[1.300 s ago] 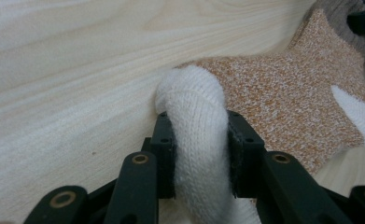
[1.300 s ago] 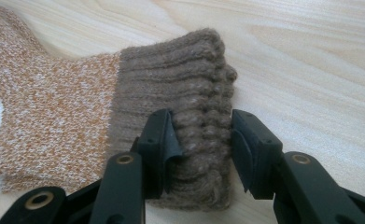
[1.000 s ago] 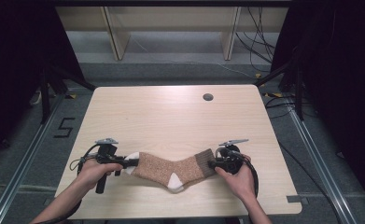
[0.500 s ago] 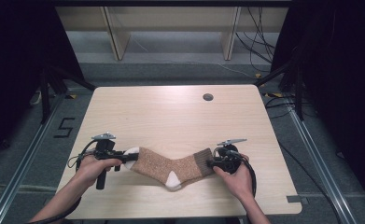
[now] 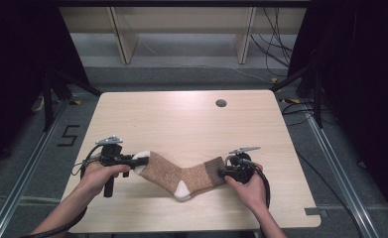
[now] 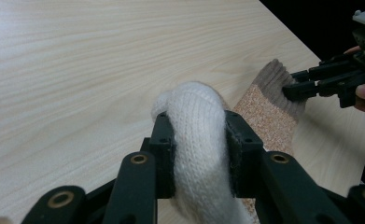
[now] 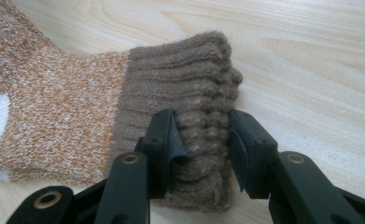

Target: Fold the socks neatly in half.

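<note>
— Right, room around the sock?
— Plenty: lies near the front edge of the desk, stretched between both hands, heel patch sagging toward the person. Far half of the desk bare pale wood, wide open for moving.

— And the edges?
— Left gripper close to the left edge, right gripper well inside the right edge.

— Grips?
— Left gripper partly closed, pinching the white toe between both pads. Right gripper part closed, pads pressed on the ribbed brown cuff. Seen from the left gripper view, right gripper clamped on the cuff's end.

— Surface and room?
— Light wood grain, smooth, one round cable hole near the far edge. Grey floor around, dark curtains on both sides, wooden shelf legs behind the desk.

— Anything in the way?
— Cables on the floor at the far right, well apart from the sock. Metal rails along both sides of the desk. Number marking on the floor at left
</note>
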Demonstrator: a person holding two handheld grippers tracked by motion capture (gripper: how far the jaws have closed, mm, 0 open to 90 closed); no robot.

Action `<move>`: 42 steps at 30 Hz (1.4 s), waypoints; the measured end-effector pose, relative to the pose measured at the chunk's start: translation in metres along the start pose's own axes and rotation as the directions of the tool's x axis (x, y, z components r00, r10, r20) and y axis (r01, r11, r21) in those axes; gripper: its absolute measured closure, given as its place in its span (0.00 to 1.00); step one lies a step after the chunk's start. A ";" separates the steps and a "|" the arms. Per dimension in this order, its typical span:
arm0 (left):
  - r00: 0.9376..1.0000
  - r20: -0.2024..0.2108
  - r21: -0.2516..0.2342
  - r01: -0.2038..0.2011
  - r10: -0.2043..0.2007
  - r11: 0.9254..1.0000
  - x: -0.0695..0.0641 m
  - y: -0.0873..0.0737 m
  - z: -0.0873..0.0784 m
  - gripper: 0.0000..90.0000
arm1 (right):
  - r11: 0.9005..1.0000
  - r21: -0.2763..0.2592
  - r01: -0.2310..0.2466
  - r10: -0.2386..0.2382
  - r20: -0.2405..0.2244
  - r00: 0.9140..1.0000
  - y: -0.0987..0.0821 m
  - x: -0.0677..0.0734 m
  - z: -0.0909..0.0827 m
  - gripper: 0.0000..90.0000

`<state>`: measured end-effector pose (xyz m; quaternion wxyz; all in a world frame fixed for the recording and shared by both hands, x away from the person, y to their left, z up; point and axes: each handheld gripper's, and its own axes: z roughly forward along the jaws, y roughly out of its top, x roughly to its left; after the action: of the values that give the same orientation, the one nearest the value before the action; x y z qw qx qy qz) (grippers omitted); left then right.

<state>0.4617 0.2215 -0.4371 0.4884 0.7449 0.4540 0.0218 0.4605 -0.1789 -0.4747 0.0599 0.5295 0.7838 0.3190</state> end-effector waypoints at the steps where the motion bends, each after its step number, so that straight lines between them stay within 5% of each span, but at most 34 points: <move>1: 1.000 -0.001 -0.008 0.002 -0.002 1.000 -0.001 0.001 0.000 0.76 | 1.000 0.012 0.003 -0.003 -0.003 1.000 0.001 0.000 0.000 0.69; 5: 1.000 0.006 -0.015 0.003 -0.003 1.000 -0.002 0.004 0.000 0.76 | 0.999 0.010 0.034 -0.034 0.006 0.999 0.002 -0.001 0.001 0.69; 42: 0.999 0.031 -0.103 -0.033 0.036 0.994 -0.029 0.027 -0.001 0.79 | 1.000 -0.008 0.014 -0.014 0.009 1.000 0.007 0.013 0.008 0.69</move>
<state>0.4618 0.1987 -0.4045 0.5329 0.7269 0.4313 0.0411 0.4641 -0.1621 -0.4741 0.0678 0.5253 0.7859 0.3192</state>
